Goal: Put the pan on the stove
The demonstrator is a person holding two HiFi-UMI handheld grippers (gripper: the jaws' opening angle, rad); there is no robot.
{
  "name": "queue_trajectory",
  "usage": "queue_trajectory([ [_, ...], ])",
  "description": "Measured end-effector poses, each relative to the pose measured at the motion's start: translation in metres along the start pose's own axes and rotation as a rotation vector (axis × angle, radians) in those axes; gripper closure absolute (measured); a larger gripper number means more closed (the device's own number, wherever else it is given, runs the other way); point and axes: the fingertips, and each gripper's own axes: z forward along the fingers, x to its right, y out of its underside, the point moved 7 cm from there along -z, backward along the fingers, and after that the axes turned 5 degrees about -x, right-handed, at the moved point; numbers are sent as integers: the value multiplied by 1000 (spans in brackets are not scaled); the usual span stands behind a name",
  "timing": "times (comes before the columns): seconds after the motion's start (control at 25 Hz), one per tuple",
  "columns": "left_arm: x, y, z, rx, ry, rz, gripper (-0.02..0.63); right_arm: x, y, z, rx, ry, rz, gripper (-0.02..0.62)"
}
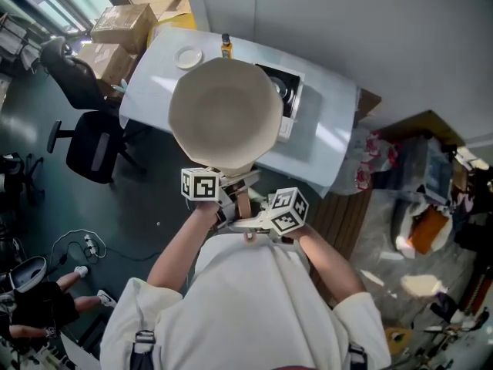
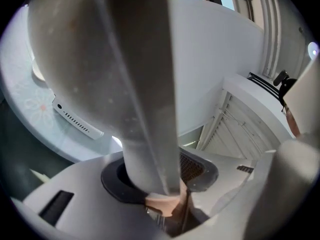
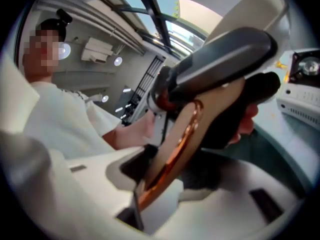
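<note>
White short-sleeved T-shirt (image 1: pixel 254 299); dark buckled straps (image 1: pixel 141 347) over its shoulders. White moulded shells on left gripper (image 2: pixel 165 196) and right gripper (image 3: pixel 150 184), each bearing a black-and-white marker cube (image 1: pixel 201 184).

Right claw (image 3: pixel 165 176) clamped on the pan handle (image 3: pixel 172 146), its copper-ringed end between the jaws. Stove (image 3: pixel 300 86) near the tabletop's (image 3: pixel 297 144) edge.

Dark floor (image 1: pixel 158 206), black office chairs (image 1: pixel 91 146)
</note>
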Motion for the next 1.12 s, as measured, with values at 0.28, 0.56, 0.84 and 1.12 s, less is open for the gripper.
queue_trajectory([
  [0.28, -8, -20, 32, 67, -35, -14, 417, 24, -7, -37, -67, -54, -19, 413],
  [0.56, -12, -32, 60, 122, -71, -32, 416, 43, -9, -72, -121, -114, -29, 411],
  [0.84, -24, -46, 87, 147, -98, -47, 414, 66, -11, -100, -146, -136, -31, 412],
  [1.12, -35, -61, 105, 133, -83, -56, 414, 83, -19, -113, -149, -117, -18, 411],
])
